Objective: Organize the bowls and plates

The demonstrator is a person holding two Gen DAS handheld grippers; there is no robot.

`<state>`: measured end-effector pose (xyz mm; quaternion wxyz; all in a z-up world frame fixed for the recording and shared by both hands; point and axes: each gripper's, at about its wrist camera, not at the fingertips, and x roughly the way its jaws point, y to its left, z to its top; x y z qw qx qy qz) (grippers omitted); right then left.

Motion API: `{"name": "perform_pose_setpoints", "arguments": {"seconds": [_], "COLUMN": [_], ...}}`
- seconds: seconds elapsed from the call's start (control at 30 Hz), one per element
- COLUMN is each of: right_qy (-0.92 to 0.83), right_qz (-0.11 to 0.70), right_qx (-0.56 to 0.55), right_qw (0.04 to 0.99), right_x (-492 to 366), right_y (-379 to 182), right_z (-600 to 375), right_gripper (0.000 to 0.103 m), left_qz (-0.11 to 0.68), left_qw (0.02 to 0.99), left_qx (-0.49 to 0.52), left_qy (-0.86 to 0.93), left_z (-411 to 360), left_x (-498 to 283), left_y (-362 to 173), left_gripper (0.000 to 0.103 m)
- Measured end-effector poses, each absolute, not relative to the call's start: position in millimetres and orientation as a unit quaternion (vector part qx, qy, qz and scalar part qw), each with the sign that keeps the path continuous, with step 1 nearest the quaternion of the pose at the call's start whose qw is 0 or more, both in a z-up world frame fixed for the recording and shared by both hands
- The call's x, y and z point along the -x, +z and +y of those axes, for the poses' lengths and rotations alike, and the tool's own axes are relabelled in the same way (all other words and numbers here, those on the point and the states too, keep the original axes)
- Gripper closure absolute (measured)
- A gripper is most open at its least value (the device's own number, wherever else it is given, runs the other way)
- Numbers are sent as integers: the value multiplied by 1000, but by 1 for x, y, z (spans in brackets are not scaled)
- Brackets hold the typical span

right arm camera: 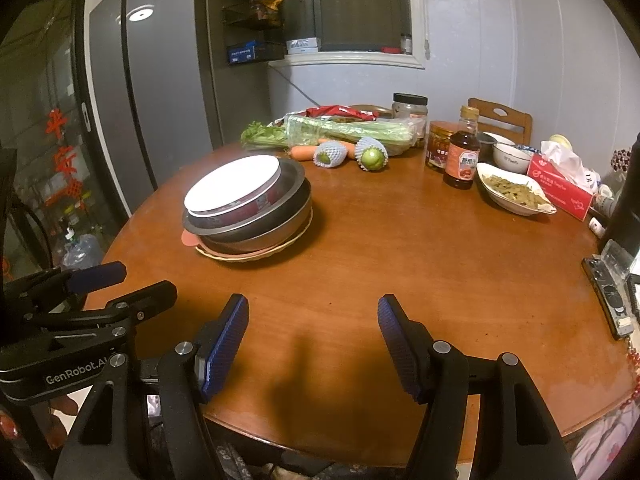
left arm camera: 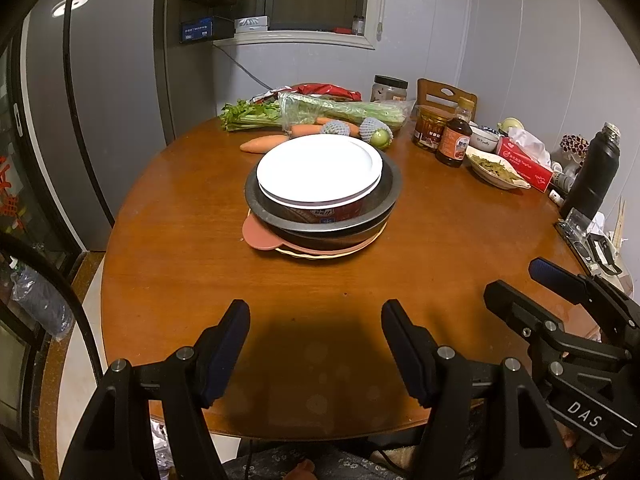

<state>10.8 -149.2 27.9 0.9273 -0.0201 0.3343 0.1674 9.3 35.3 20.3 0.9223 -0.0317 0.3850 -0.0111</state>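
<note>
A stack of dishes stands mid-table: a white plate [left arm camera: 318, 166] on top, a red printed bowl [left arm camera: 320, 212] under it, grey metal bowls [left arm camera: 390, 184] below, on a pink plate [left arm camera: 260, 236]. The right wrist view shows the same stack, with the white plate [right arm camera: 232, 184] and the metal bowls [right arm camera: 276, 220]. My left gripper [left arm camera: 316, 340] is open and empty over the near table edge, well short of the stack. My right gripper [right arm camera: 314, 336] is open and empty, to the right of the left one; it also shows in the left wrist view [left arm camera: 520, 284].
Round wooden table [left arm camera: 180, 272]. At the back lie celery [left arm camera: 320, 110], carrots [left arm camera: 262, 144] and netted fruit [left arm camera: 374, 132]. On the right stand jars, a sauce bottle [left arm camera: 454, 140], a dish of greens [left arm camera: 496, 168], a tissue box [left arm camera: 524, 160] and a black flask [left arm camera: 594, 172]. A fridge [left arm camera: 100, 100] stands left.
</note>
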Motion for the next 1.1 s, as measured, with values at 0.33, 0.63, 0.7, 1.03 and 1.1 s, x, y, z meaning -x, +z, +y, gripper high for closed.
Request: {"name": "perform_pose_setpoints", "arguments": {"seconds": [0.33,0.63,0.7,1.03,1.1], "right_qy": [167,168,168,164,161], "right_qz": [338,338,339,345,347], "right_qx": [20,18,18,17,17], "right_qw": [926,926,926,924,924], "right_x": [-12,-12,-13,-19,-23], "right_y": [27,26,25,19,17], "right_z": [-148,-148,-148,-152,-155], "right_gripper": [34,34,34,34,34], "left_qz": [389,391,392,393,388], "left_qw": [921,920,920,919,921], "left_qx": [28,27,27,26,29], "left_qy": [-9,-8,-8,-7,-4], "left_z": [35,36,36,37,41], "left_x": [-10,-10,-10,-16,-18], "left_y": [19,17,16,10,9], "left_gripper": [35,35,35,35,35]}}
